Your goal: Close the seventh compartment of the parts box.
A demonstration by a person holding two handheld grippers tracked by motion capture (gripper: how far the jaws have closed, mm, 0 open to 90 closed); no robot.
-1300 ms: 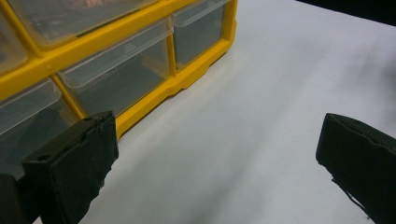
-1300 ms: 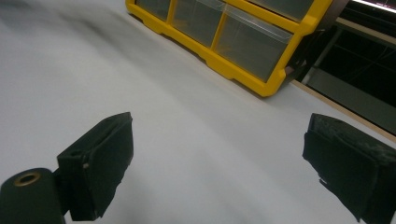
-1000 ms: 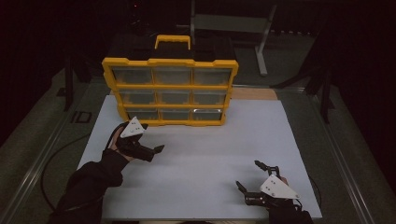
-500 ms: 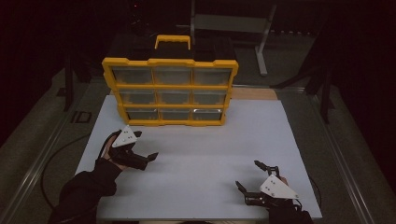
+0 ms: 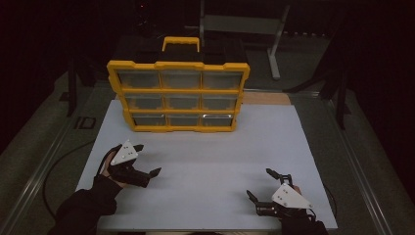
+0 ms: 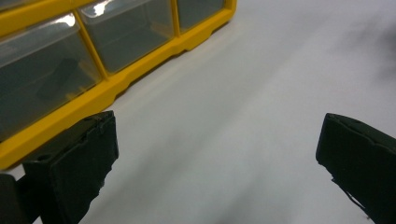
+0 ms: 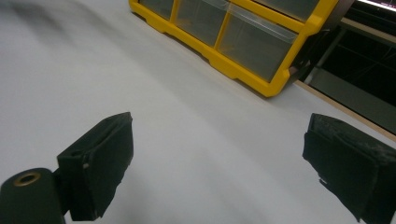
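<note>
Your left tool (image 5: 146, 160) sits low over the white desk (image 5: 205, 166) at its near left, jaws spread wide and nothing between them. From the left gripper view the two black pads (image 6: 74, 163) stand far apart, with bare white surface in the gap and the yellow organiser's bottom row of clear drawers at the upper left.

Your right tool (image 5: 262, 184) is at the near right corner of the desk, also released, its jaws splayed and empty (the grey three-cornered plate (image 5: 289, 196) on top catches the light). In the right gripper view its pads (image 7: 100, 161) frame white desk, with the organiser's lower right corner beyond them.

The yellow parts organiser (image 5: 178, 95) stands upright at the far middle of the desk, handle (image 5: 181, 43) on top, its front of clear drawers in three rows of three facing you. What the drawers hold is too dim to tell. Both tools are well apart from it and from each other. Your dark sleeve (image 5: 88, 208) comes in at the bottom left.
</note>
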